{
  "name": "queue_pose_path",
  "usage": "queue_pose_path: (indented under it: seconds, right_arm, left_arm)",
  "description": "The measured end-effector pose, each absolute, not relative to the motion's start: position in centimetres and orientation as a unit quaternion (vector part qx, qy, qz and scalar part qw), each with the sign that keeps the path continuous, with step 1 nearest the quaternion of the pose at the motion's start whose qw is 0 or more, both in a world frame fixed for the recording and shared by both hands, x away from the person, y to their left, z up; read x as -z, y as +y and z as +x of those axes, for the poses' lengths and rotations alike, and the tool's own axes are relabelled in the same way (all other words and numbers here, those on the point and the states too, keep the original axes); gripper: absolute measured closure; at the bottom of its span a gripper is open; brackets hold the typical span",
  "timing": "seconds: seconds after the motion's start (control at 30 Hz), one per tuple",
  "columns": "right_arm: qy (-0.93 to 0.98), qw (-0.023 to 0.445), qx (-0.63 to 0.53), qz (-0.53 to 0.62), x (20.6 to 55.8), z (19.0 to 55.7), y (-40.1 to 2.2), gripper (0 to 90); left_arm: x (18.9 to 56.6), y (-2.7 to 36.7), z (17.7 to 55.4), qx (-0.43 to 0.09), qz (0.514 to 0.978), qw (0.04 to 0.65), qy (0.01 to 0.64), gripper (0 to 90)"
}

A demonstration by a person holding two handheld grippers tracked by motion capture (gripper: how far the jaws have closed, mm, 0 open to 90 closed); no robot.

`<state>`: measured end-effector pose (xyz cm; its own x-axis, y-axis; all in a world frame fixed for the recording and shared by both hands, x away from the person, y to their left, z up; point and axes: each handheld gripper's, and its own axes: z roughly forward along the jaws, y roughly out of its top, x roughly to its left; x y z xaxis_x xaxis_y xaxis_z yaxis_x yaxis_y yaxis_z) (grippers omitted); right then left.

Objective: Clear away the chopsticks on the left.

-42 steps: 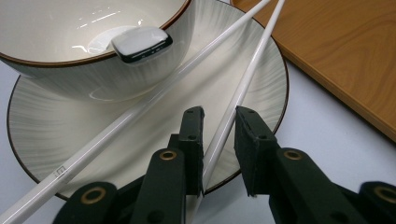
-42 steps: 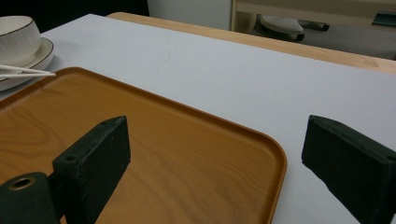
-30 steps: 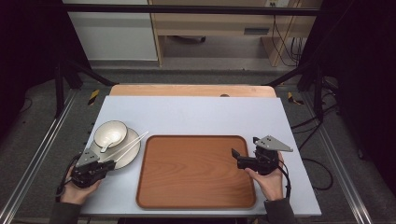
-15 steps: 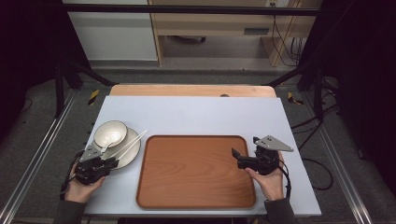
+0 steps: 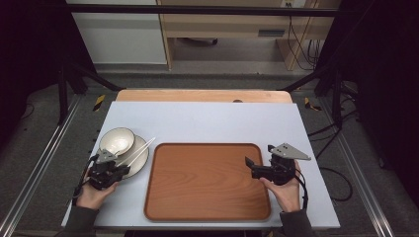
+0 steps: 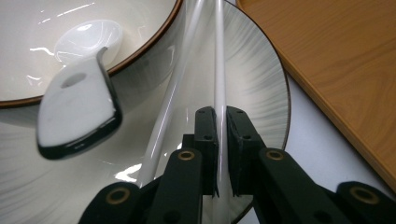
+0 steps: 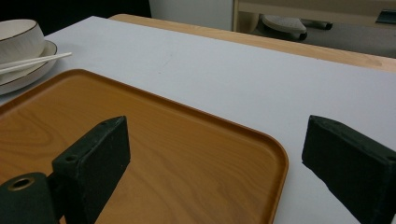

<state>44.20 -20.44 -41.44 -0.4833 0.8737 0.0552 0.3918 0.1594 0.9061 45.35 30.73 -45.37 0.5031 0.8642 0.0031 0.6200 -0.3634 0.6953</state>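
A cream bowl (image 5: 117, 140) holding a white spoon (image 6: 77, 112) stands on a grey plate (image 5: 141, 160) at the table's left. Two white chopsticks (image 5: 136, 152) lie across the plate. My left gripper (image 6: 221, 116) has just been closing and is shut on one chopstick (image 6: 219, 70), which runs up between its pads; the other chopstick (image 6: 175, 88) lies loose beside it. In the high view this left gripper (image 5: 120, 166) sits at the plate's near edge. My right gripper (image 7: 215, 158) stands open over the right edge of the wooden tray (image 7: 163, 140), nothing between its jaws.
The brown tray (image 5: 207, 180) lies in the middle of the pale table (image 5: 212, 118), close beside the plate. A wooden strip (image 5: 202, 95) runs along the table's far edge. Dark frame rails stand at both sides.
My left hand has slid a little toward the plate and its gripper now sits at the plate's edge on the chopsticks. The right hand has stayed still.
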Motion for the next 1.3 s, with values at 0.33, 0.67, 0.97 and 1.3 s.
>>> queue_pose_path:
  seconds: [0.33,0.67,0.97,1.3]
  right_arm:
    - [0.716,0.256,-0.477,0.441,41.3,44.2,-20.7,7.6]
    - [0.707,0.26,-0.481,0.449,41.2,44.1,-21.0,5.5]
    - [0.702,0.263,-0.481,0.455,41.2,44.1,-21.2,5.2]
    - [0.701,0.26,-0.482,0.457,41.2,44.0,-21.1,5.2]
  left_arm:
    - [44.2,29.7,44.0,-0.201,0.79,0.343,0.466,83.9]
    - [42.6,27.5,41.9,-0.214,0.762,0.381,0.478,83.9]
    - [41.9,25.2,40.5,-0.228,0.743,0.401,0.485,83.9]
    - [41.8,23.4,40.1,-0.243,0.703,0.409,0.529,83.9]
